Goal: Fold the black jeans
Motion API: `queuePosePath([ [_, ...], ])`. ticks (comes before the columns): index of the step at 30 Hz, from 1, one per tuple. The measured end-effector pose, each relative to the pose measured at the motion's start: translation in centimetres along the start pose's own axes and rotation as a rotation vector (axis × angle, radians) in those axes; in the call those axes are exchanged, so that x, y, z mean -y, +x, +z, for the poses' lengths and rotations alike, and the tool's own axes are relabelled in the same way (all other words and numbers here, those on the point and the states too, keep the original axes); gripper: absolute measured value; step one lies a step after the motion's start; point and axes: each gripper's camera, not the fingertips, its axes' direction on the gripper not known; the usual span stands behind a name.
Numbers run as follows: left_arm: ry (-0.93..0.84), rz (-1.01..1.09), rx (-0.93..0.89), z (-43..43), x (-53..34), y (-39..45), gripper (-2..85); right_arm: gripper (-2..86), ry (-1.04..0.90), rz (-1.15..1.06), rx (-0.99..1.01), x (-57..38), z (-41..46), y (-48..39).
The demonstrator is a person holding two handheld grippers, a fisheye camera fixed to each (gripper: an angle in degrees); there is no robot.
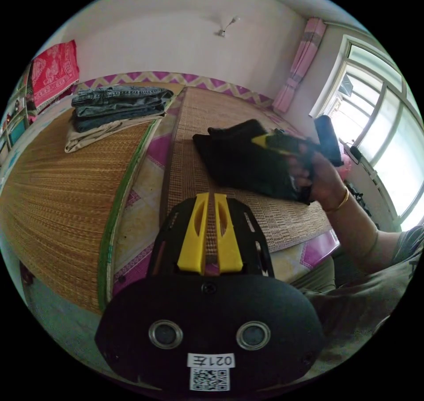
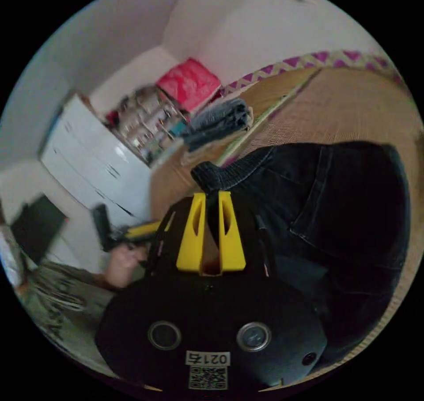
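While the left hand-held gripper (image 1: 210, 196) is sitting at six o'clock in the left gripper view, its two yellow jaws are resting almost closed, with just a thin gap between them and nothing in that gap. Under them, a woven mat (image 1: 57, 189) is covering the bed. The black jeans (image 1: 245, 162) are lying folded on the mat toward three o'clock. A hand (image 1: 316, 175) is holding the right hand-held gripper (image 1: 265, 141) there, with its yellow tip touching the top of the jeans. A pile of folded clothes (image 1: 117, 105) is sitting on the mat at about ten o'clock, well apart from the jeans.

In the right gripper view, the right hand-held gripper (image 2: 212, 195) is squeezing a thick edge of the black jeans (image 2: 335, 215) between both jaws. The jeans are spreading out toward three o'clock over the mat (image 2: 353, 105). The pile of folded clothes (image 2: 218, 120) is showing near twelve o'clock. At nine o'clock, a hand (image 2: 121, 259) is holding the left hand-held gripper (image 2: 141, 229), and I cannot tell there how far open it is.
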Motion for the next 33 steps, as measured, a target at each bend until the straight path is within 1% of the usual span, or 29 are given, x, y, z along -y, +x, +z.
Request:
queuePosePath([
  [1, -0.003, 0.012, 0.003, 0.3, 0.1, 0.3, -0.8, 4.5, 0.084, 0.037, 0.042, 0.2, -4.8, 1.9],
  [2, -0.005, 0.020, 0.004, 0.5, 0.1, 0.5, -0.8, 4.4, 0.130, 0.041, 0.041, 0.1, -7.4, 2.5],
  [4, -0.012, 0.060, 0.009, 1.3, 0.5, 1.7, -0.8, 3.9, 0.297, 0.033, -0.042, -0.8, -19.0, 3.9],
  [5, -0.013, 0.071, 0.011, 1.5, 0.6, 2.0, -0.8, 3.8, 0.339, 0.033, -0.061, -1.3, -22.1, 4.3],
  [7, -0.016, 0.102, 0.011, 2.4, 1.0, 3.2, -0.8, 3.5, 0.499, 0.075, -0.139, -4.2, -34.2, 6.6],
  [8, -0.017, 0.107, 0.007, 2.6, 1.1, 3.5, -0.8, 3.5, 0.533, 0.087, -0.162, -5.0, -37.1, 7.3],
  [10, -0.027, 0.120, -0.005, 3.8, 1.5, 4.3, -0.8, 3.5, 0.662, 0.165, -0.301, -9.2, -47.5, 10.4],
  [11, -0.029, 0.122, -0.006, 4.1, 1.5, 4.5, -0.8, 3.4, 0.679, 0.191, -0.345, -10.2, -49.6, 11.4],
  [13, -0.045, 0.121, -0.018, 5.5, 1.9, 5.2, -0.8, 3.2, 0.683, 0.338, -0.458, -14.2, -55.3, 17.3],
  [14, -0.047, 0.122, -0.018, 5.8, 2.0, 5.4, -0.8, 3.1, 0.669, 0.374, -0.461, -15.1, -56.1, 19.2],
  [16, -0.044, 0.147, -0.006, 7.1, 2.5, 6.4, -0.7, 2.8, 0.645, 0.554, -0.446, -19.3, -57.4, 26.5],
  [18, -0.059, 0.173, 0.006, 8.2, 3.0, 7.0, -0.5, 2.6, 0.616, 0.665, -0.456, -22.0, -57.1, 30.0],
  [19, -0.068, 0.189, 0.012, 8.6, 3.2, 7.3, -0.3, 2.6, 0.673, 0.647, -0.382, -23.5, -57.5, 30.4],
  [21, -0.077, 0.217, 0.005, 8.9, 3.6, 7.8, 0.2, 2.7, 0.700, 0.599, -0.332, -24.3, -58.1, 29.4],
  [22, -0.066, 0.243, -0.022, 8.8, 3.9, 8.3, 0.8, 2.9, 0.704, 0.557, -0.337, -24.5, -58.4, 28.1],
  [24, -0.048, 0.289, -0.055, 8.9, 4.5, 9.6, 2.3, 3.4, 0.697, 0.541, -0.354, -25.0, -58.5, 27.0],
  [26, -0.041, 0.363, -0.079, 9.9, 5.2, 11.7, 4.5, 4.4, 0.618, 0.530, -0.430, -24.6, -58.0, 26.9],
  [27, -0.035, 0.423, -0.085, 10.8, 5.6, 13.6, 5.8, 6.5, 0.559, 0.553, -0.498, -24.3, -57.5, 27.0],
  [29, -0.055, 0.510, -0.093, 12.7, 6.2, 16.5, 7.4, 10.6, 0.555, 0.547, -0.566, -24.6, -57.4, 25.4],
  [31, -0.049, 0.608, -0.064, 15.4, 7.0, 20.0, 8.5, 13.2, 0.569, 0.437, -0.738, -24.2, -56.2, 19.9],
  [33, -0.057, 0.665, -0.035, 17.3, 7.7, 22.0, 8.8, 13.4, 0.539, 0.330, -0.869, -23.2, -53.8, 15.7],
])
